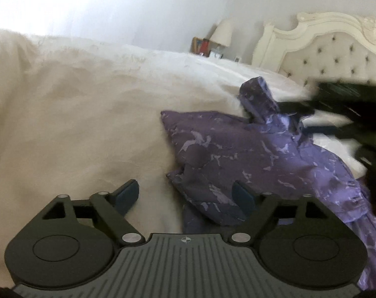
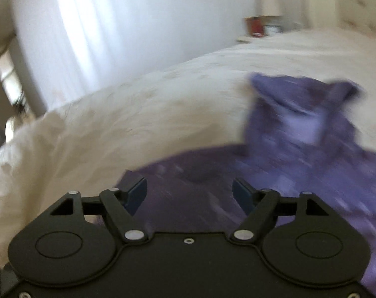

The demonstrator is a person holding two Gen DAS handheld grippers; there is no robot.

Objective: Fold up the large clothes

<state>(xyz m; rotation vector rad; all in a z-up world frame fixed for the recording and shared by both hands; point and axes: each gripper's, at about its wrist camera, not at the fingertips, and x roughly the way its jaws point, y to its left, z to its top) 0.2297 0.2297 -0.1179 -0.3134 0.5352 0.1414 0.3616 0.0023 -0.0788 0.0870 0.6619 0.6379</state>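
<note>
A purple patterned garment (image 1: 257,159) lies crumpled on the white bed (image 1: 76,114), with one part sticking up. My left gripper (image 1: 188,196) is open just above the garment's near left corner, empty. In the right wrist view the same garment (image 2: 299,149) is blurred, spread under and ahead of my right gripper (image 2: 189,195), which is open and empty over the purple cloth. The right gripper's dark body (image 1: 356,114) shows blurred at the right of the left wrist view, close to the raised part.
A cream tufted headboard (image 1: 332,49) stands at the far right. A nightstand with a lamp (image 1: 222,33) and a red frame (image 1: 201,46) is behind the bed. Bright curtains (image 2: 88,24) fill the left wall. The bed edge (image 2: 26,149) drops off at the left.
</note>
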